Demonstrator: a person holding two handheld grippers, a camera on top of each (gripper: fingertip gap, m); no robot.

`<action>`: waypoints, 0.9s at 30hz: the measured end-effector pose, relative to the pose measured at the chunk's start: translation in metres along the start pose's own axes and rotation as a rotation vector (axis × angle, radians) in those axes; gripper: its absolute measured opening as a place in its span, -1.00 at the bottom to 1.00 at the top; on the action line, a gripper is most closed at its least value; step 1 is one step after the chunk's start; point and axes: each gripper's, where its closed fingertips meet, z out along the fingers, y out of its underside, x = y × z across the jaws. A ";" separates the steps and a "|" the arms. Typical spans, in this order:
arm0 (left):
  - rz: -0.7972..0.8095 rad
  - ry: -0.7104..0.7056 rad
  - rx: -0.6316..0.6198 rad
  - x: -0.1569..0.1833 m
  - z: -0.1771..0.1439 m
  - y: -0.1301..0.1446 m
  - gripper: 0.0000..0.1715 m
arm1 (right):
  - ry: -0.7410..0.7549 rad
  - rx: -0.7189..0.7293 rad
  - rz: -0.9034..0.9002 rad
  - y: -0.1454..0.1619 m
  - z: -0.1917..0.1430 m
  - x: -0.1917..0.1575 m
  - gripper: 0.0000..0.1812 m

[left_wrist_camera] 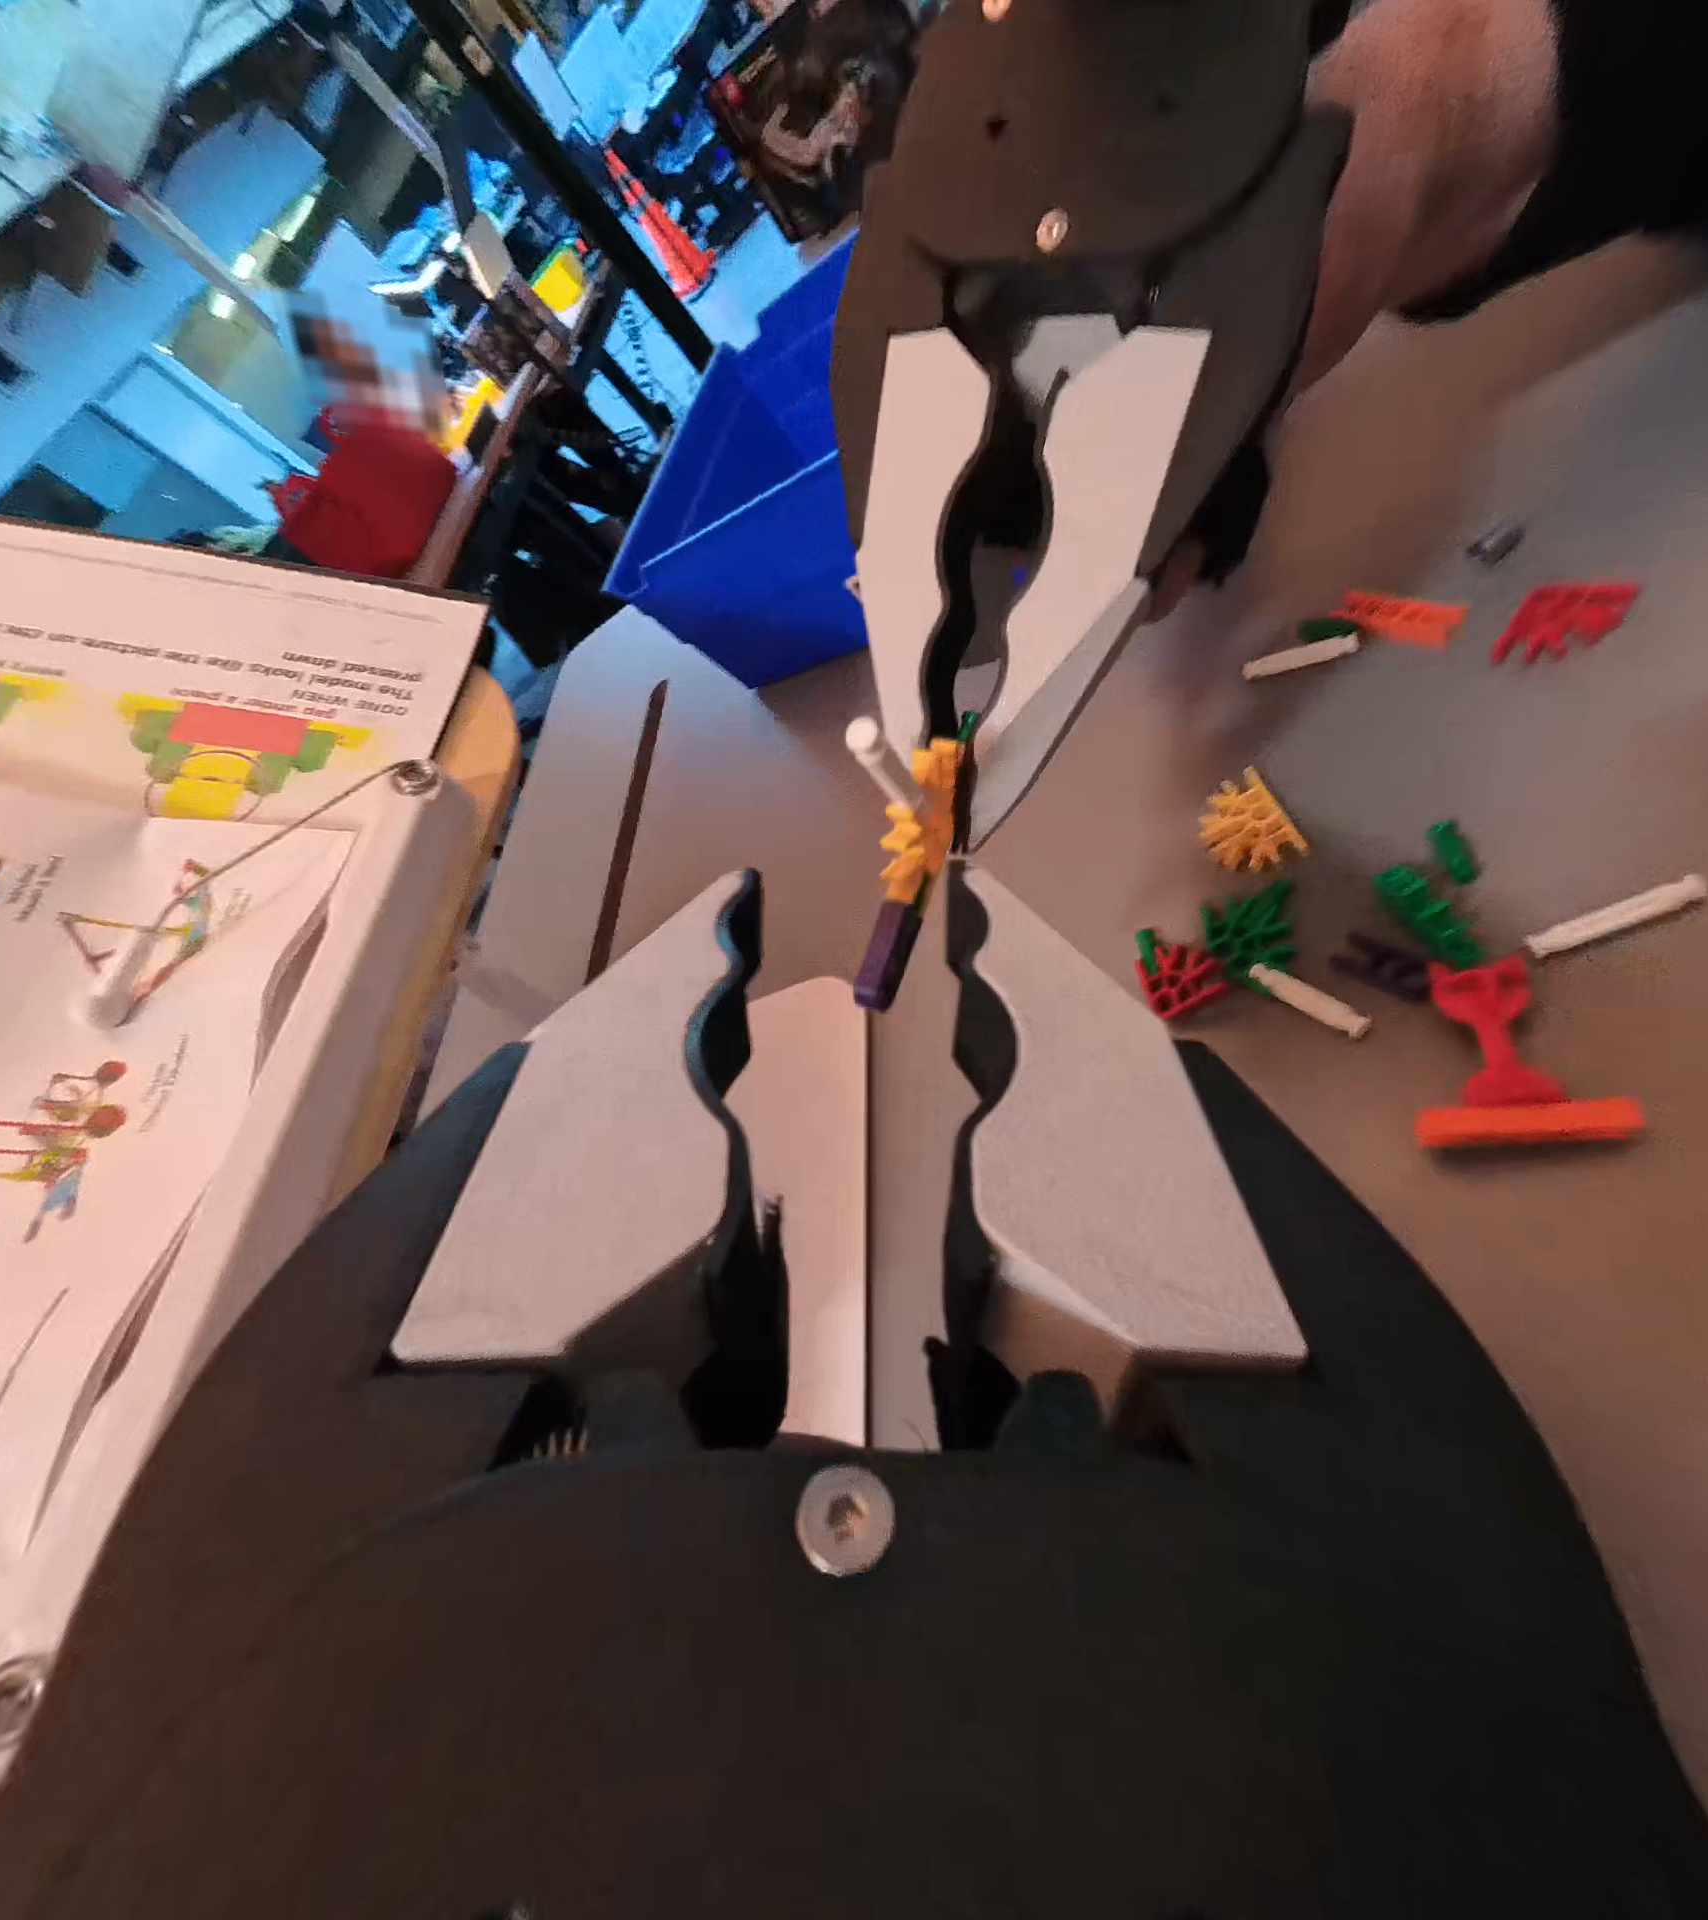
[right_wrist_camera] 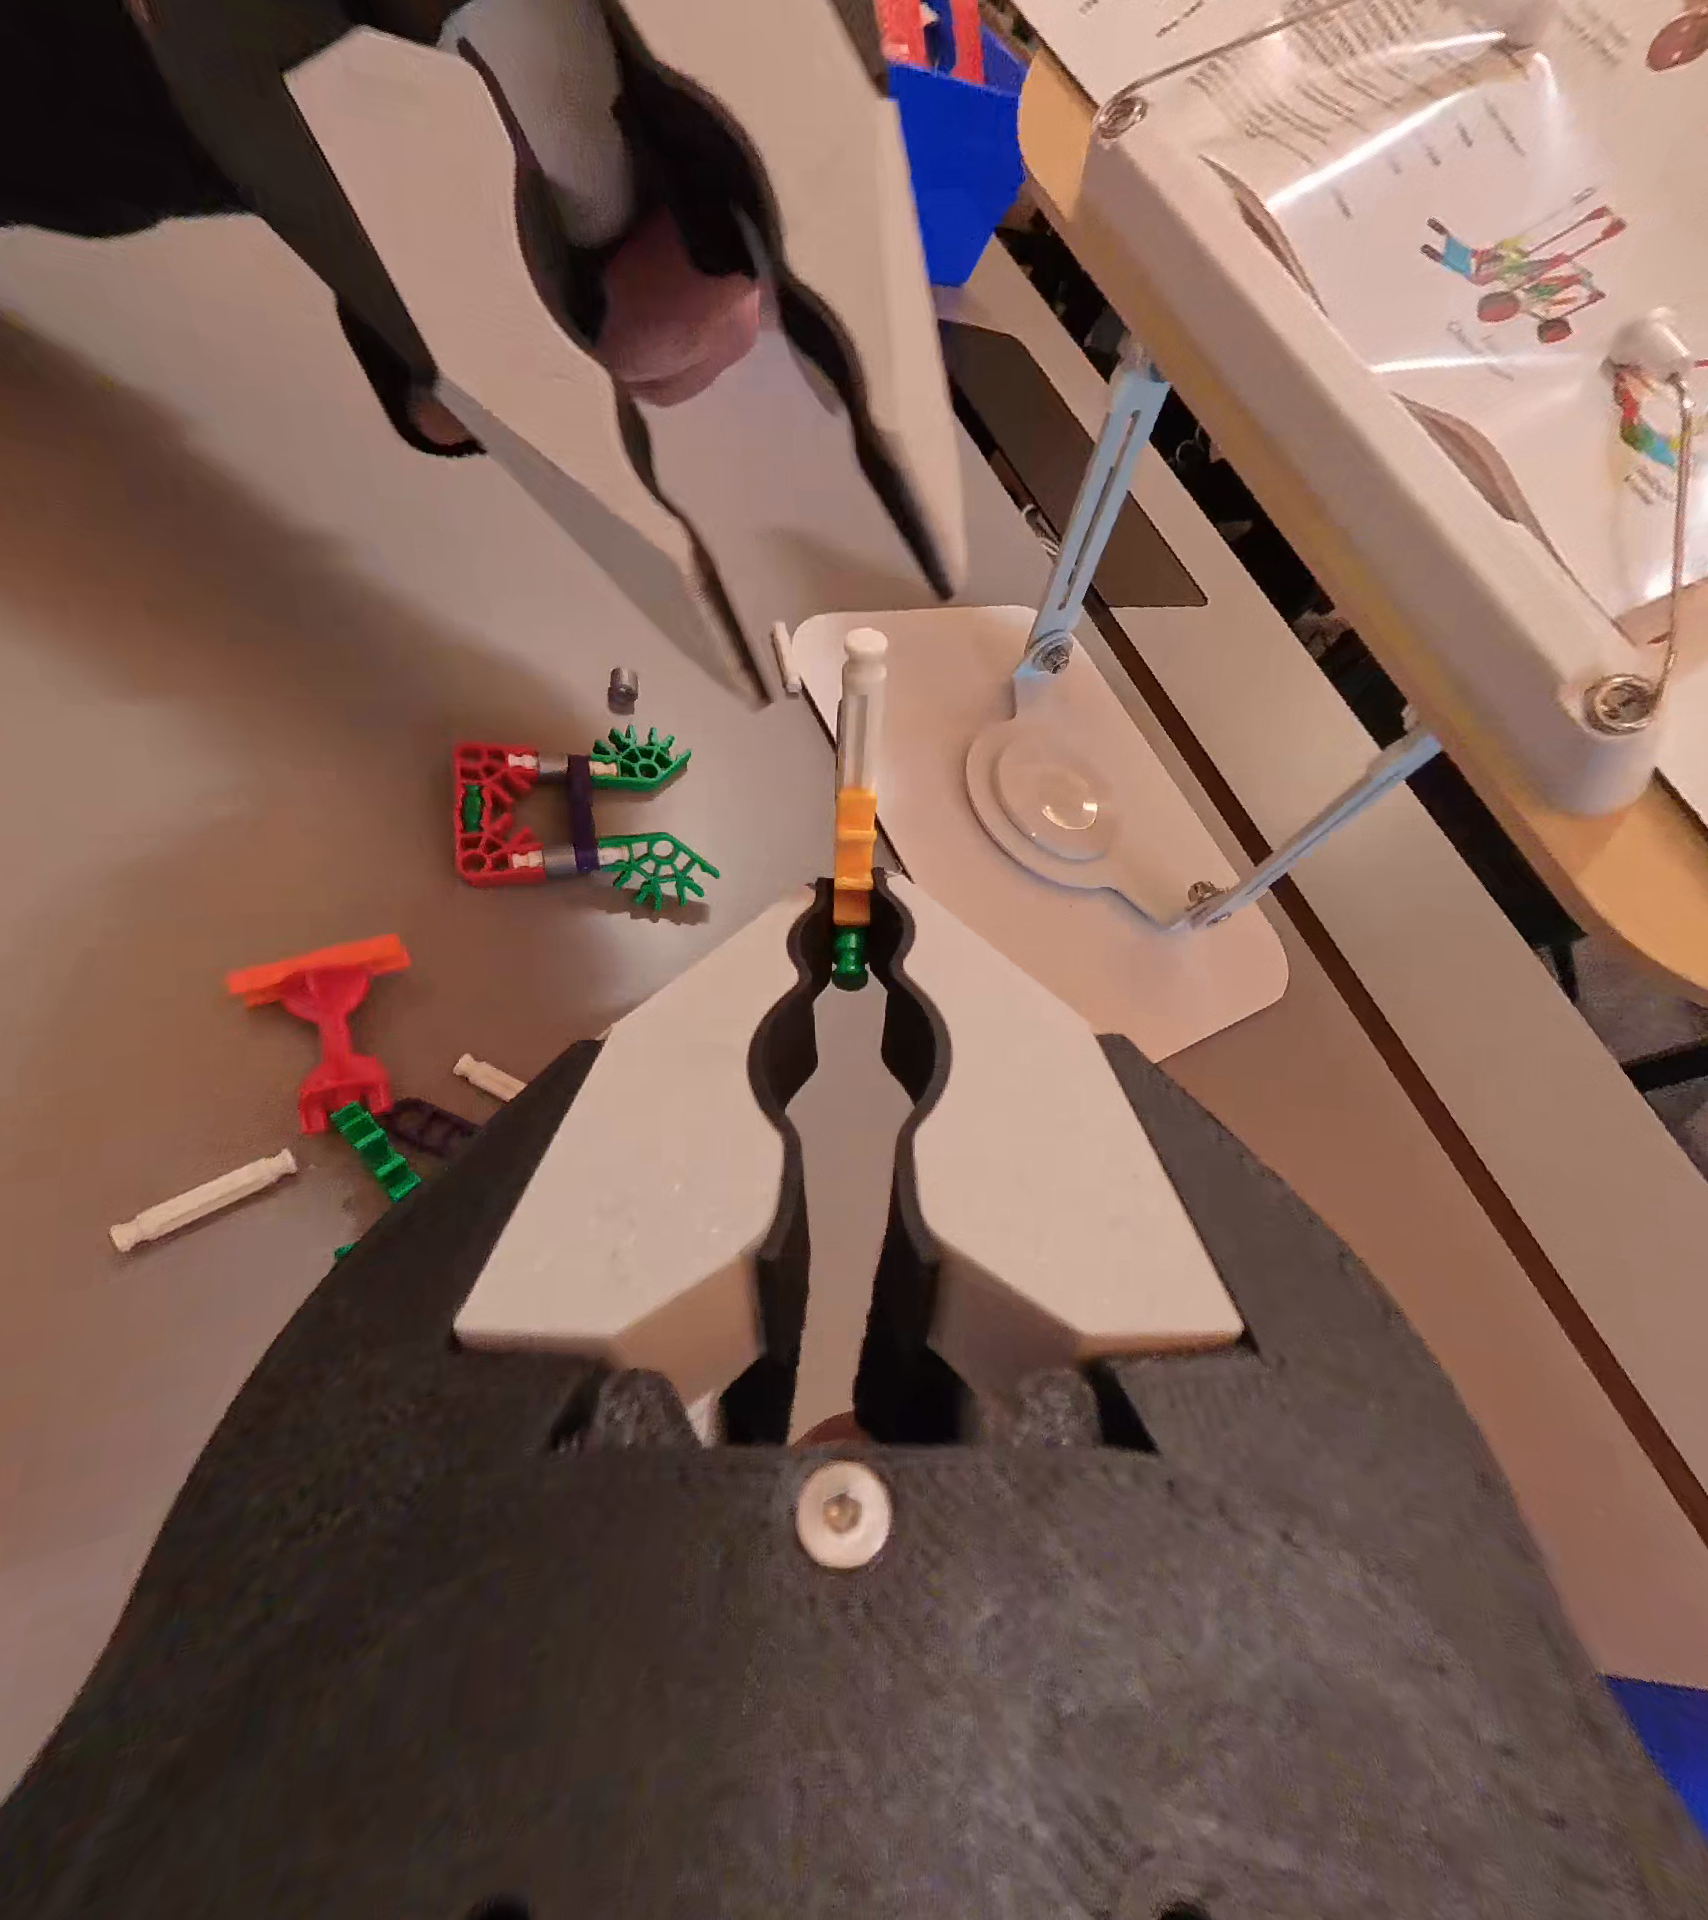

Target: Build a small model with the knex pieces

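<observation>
A small toy assembly, a yellow toothed plastic connector (right_wrist_camera: pixel 854 852) carrying a white plastic rod (right_wrist_camera: pixel 862 707), a short green rod end and a purple clip (left_wrist_camera: pixel 888 954), hangs in the air above the grey tabletop (right_wrist_camera: pixel 154 582). The right gripper (right_wrist_camera: pixel 852 902) pinches it at the fingertips, jaws nearly together around the yellow and green end. The left gripper (left_wrist_camera: pixel 852 888) stands spread wide just beside the assembly; its right fingertip sits close against it, though contact cannot be told. Loose red, green, white and orange construction pieces (left_wrist_camera: pixel 1349 935) lie scattered nearby on the table. A white document stand with instruction sheets (left_wrist_camera: pixel 133 883) borders one side, and a blue plastic bin (left_wrist_camera: pixel 746 499) sits beyond.
</observation>
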 end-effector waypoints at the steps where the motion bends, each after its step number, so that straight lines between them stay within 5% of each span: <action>1: 0.018 -0.024 0.020 -0.002 0.000 -0.005 -0.58 | 0.002 -0.017 -0.009 0.002 0.001 -0.001 -0.97; 8: 0.177 -0.031 -0.062 0.014 0.016 -0.004 -0.84 | 0.018 -0.076 -0.067 0.006 0.003 -0.006 -0.96; 14: 0.134 0.002 -0.017 0.020 0.017 -0.013 -0.88 | -0.023 -0.073 -0.062 0.006 0.003 -0.013 -0.97; 22: -0.014 0.117 0.097 0.036 0.019 -0.030 -0.96 | -0.104 0.067 0.014 -0.012 0.000 -0.021 -0.79; 27: -0.185 0.177 0.229 0.032 0.012 -0.047 -0.97 | -0.168 0.178 0.055 -0.030 -0.010 -0.026 -0.95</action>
